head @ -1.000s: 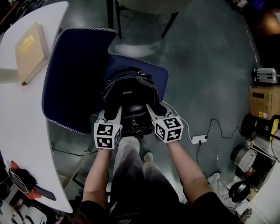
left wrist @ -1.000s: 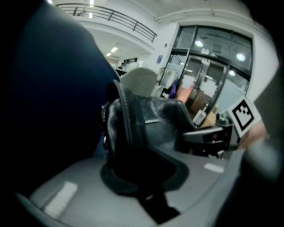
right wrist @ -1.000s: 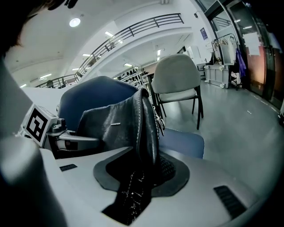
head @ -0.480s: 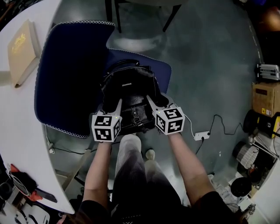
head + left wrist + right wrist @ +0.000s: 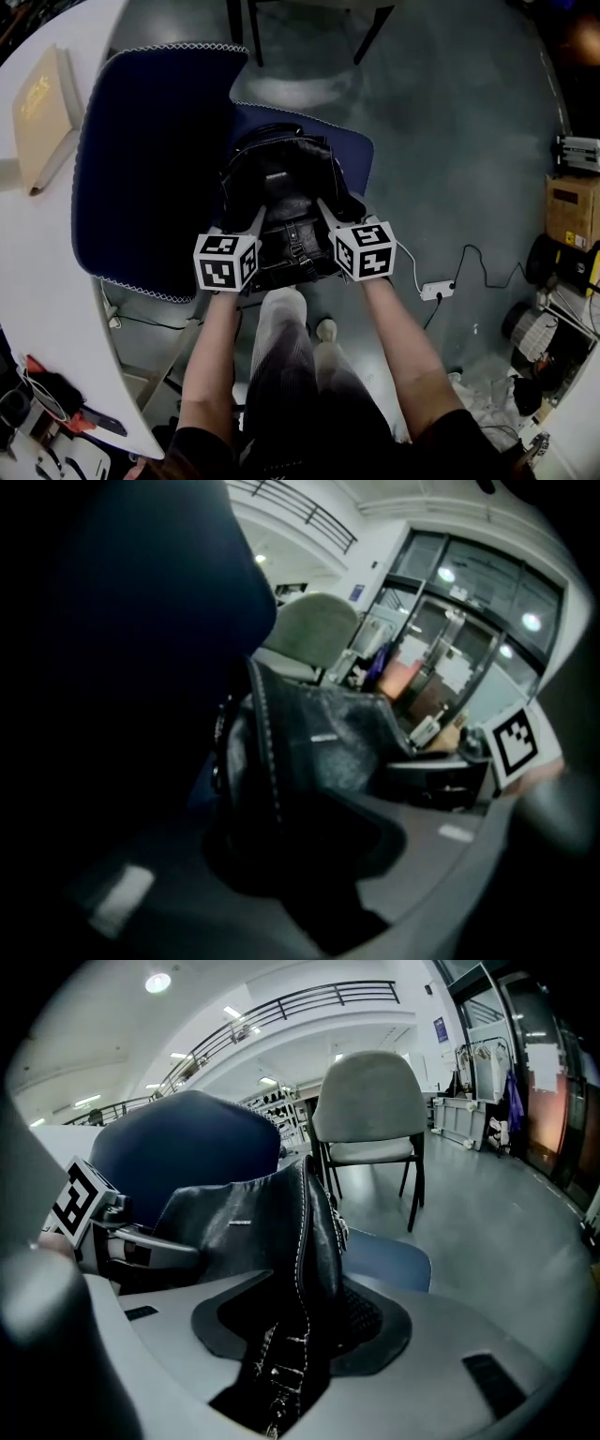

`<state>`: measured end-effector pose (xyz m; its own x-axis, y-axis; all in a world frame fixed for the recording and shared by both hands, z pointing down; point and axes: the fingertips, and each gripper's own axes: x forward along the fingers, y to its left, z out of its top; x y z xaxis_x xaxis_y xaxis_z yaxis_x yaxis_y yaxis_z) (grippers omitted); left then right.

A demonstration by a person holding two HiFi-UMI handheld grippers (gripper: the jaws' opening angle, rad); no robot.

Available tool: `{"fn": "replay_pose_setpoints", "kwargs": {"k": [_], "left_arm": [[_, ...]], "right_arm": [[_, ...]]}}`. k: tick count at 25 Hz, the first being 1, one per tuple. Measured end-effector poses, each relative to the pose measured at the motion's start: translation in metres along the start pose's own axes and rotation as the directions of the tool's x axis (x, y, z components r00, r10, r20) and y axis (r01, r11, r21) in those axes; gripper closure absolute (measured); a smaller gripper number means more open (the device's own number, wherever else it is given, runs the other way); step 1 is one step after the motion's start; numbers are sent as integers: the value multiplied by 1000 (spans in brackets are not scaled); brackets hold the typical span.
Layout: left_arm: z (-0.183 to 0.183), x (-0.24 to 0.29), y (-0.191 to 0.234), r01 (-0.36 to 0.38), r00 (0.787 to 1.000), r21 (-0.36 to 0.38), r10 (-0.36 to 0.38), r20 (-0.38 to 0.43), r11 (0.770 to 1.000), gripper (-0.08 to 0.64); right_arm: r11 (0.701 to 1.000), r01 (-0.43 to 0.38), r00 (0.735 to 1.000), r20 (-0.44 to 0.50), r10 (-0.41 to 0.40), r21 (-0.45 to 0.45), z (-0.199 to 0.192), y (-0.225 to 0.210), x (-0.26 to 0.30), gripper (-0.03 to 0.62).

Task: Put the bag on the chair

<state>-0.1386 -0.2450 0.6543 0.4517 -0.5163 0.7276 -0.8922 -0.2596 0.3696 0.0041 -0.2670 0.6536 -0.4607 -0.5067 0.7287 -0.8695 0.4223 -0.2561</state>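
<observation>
Left gripper (image 5: 251, 221), right gripper (image 5: 328, 212): jaws opening, each astride side seam of black bag (image 5: 281, 183), grip loosening. Bag upright on blue chair (image 5: 150, 159) seat. Right gripper view alone shows grey chair (image 5: 370, 1101) backrest beyond. Head view alone shows book (image 5: 37, 108) on white table (image 5: 47, 281).

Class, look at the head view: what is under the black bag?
The blue chair seat, showing beside the black bag. The part directly beneath it is covered.
</observation>
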Motion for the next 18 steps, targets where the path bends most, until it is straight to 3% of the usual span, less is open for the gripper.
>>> {"fn": "replay_pose_setpoints", "kwargs": {"k": [18], "left_arm": [[-3,26,19,36,997,-74,-41,-72,997,391]], "right_arm": [[998,63,993,-100,-63,-2,-4,-15,24,383]]}}
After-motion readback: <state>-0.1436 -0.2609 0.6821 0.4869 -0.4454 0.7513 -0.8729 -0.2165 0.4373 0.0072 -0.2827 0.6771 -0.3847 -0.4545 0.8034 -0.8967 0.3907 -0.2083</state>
